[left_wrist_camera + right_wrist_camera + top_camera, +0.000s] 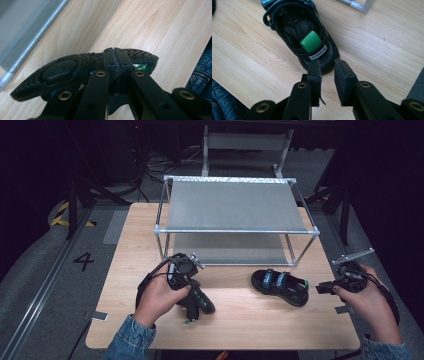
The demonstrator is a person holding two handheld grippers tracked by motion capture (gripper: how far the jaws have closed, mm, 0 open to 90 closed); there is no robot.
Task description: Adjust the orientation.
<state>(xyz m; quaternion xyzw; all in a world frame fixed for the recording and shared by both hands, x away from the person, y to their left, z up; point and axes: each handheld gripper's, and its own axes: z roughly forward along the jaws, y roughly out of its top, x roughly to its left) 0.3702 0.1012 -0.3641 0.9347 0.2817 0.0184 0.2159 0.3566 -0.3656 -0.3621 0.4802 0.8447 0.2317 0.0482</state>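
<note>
Two black sandals with green trim are on the wooden table [250,322]. One sandal [204,304] [65,71] is tipped on its side at the front left, its ribbed sole facing the left gripper view. My left gripper [191,294] [115,53] is shut on its edge, and the jaws meet with only thin material between them. The other sandal [280,286] [297,27] lies upright at the right, with a green strap loop inside. My right gripper [320,288] [327,67] is open just behind this sandal's heel, with nothing between the jaws.
A two-level metal rack [235,231] with grey fabric shelves stands at the back of the table, its corner post [362,6] close to the upright sandal. Both hands come in at the table's front edge, in denim sleeves [127,337].
</note>
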